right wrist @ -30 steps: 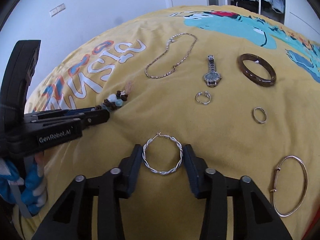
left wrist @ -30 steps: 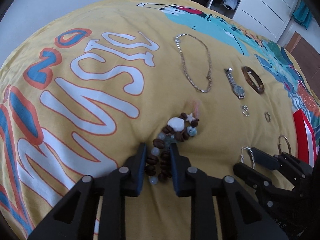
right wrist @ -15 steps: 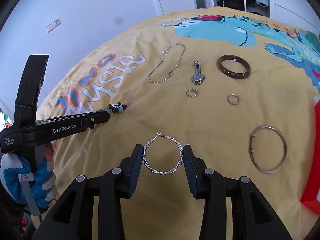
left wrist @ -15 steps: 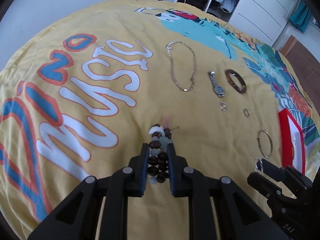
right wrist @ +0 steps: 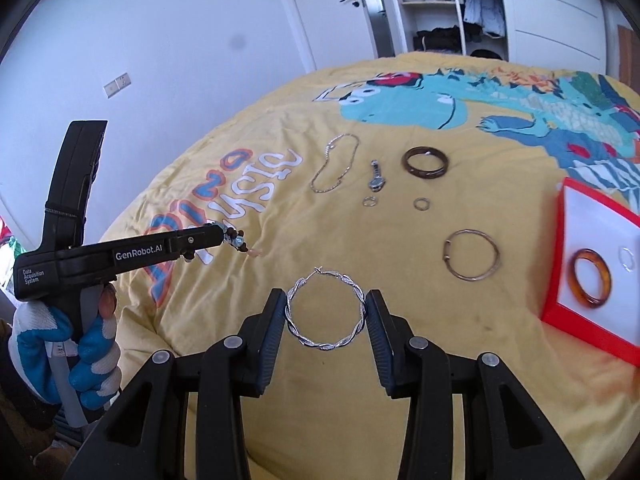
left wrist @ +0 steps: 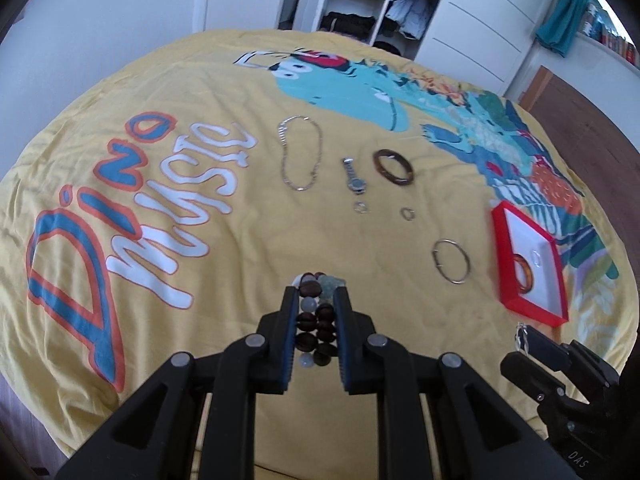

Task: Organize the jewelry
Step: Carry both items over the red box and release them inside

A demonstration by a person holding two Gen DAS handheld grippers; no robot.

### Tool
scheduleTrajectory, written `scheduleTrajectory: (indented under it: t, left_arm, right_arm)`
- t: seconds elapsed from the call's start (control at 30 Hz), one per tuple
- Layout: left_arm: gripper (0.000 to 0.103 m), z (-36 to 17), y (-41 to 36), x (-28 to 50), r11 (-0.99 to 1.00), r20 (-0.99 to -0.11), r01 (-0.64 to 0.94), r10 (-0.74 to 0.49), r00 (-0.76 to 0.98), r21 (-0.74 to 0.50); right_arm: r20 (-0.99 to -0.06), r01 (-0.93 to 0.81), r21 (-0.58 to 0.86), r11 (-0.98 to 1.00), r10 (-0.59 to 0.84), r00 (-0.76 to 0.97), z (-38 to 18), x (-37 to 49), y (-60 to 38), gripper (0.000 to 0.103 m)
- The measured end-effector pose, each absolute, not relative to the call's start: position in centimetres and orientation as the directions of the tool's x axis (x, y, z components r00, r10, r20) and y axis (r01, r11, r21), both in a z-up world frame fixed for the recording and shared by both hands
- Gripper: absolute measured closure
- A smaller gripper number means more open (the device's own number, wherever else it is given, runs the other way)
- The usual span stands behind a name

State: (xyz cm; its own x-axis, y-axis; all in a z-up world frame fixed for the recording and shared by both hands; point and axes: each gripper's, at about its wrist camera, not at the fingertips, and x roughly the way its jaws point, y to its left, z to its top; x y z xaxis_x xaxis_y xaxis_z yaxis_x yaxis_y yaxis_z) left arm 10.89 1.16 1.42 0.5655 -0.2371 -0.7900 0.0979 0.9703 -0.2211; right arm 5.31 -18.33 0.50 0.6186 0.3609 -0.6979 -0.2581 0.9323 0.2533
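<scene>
My left gripper [left wrist: 316, 298] is shut on a bracelet of brown and pale blue beads [left wrist: 316, 320], held in the air over the yellow bedspread [left wrist: 224, 264]. My right gripper [right wrist: 326, 304] is shut on a twisted silver hoop earring [right wrist: 325, 312], also lifted off the cloth. In the right wrist view the left gripper [right wrist: 224, 236] shows from the side with the beads [right wrist: 236, 240] hanging at its tip. A red tray with a white inside [right wrist: 560, 280] lies at the right and holds an amber ring [right wrist: 591, 283] and a small clear ring [right wrist: 626, 258].
On the bedspread lie a silver chain [left wrist: 300, 156], a wristwatch [left wrist: 354, 178], a dark brown bangle [left wrist: 394, 166], two small rings [left wrist: 361, 208] [left wrist: 408, 213] and a thin metal bangle [left wrist: 451, 260]. A gloved hand [right wrist: 60, 340] holds the left gripper. An open wardrobe stands behind the bed.
Both grippers have risen off the bedspread with their pieces and pulled back; the bead bracelet now hangs clear of the cloth. The red tray has come into view at the right.
</scene>
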Motion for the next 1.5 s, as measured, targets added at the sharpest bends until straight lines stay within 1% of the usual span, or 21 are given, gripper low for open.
scheduleTrajectory:
  t: [0.2, 0.43, 0.6, 0.8, 0.93, 1.1, 1.23, 1.5]
  left_arm:
    - [0.087, 3.3, -3.8, 9.7, 0.957, -0.781, 0.201, -0.288, 0.554, -0.210]
    - [0.087, 4.3, -11.8, 10.0, 0.918, -0.783, 0.347, -0.357, 0.510, -0.192]
    - [0.087, 4.8, -17.9, 12.0, 0.879, -0.779, 0.431, -0.412, 0.473, -0.203]
    - [0.087, 4.5, -26.2, 16.7, 0.829, -0.771, 0.516, -0.469, 0.430, -0.216]
    - [0.087, 2.8, -31.4, 19.8, 0.803, -0.774, 0.553, -0.491, 0.400, -0.223]
    - [0.087, -0.6, -35.7, 23.0, 0.804, -0.802, 0.559, -0.463, 0.377, -0.202]
    - [0.087, -3.4, -37.1, 25.0, 0.819, -0.823, 0.541, -0.434, 0.366, -0.191]
    - [0.087, -7.4, -37.9, 26.1, 0.834, -0.849, 0.527, -0.390, 0.356, -0.162]
  right_arm:
    - [-0.693, -0.168, 0.248, 0.954, 0.296, 0.657, 0.8, 2.7, -23.2, 0.063]
    - [-0.697, -0.040, 0.231, 0.972, 0.194, 0.690, 0.9, 2.3, -30.8, 0.063]
    - [-0.708, 0.030, 0.199, 0.980, 0.122, 0.695, 1.0, 4.4, -36.4, 0.063]
    - [-0.728, 0.078, 0.156, 0.985, 0.061, 0.683, 0.2, 9.8, -43.1, 0.063]
    - [-0.751, 0.077, 0.134, 0.988, 0.051, 0.658, -1.5, 14.4, -46.2, 0.063]
    - [-0.784, 0.054, 0.124, 0.991, 0.064, 0.617, -4.4, 19.1, -48.8, 0.062]
    - [-0.814, 0.039, 0.132, 0.991, 0.085, 0.574, -6.4, 21.6, -49.6, 0.062]
    - [-0.868, 0.033, 0.058, 0.998, 0.034, 0.495, -9.1, 23.7, -49.8, 0.062]
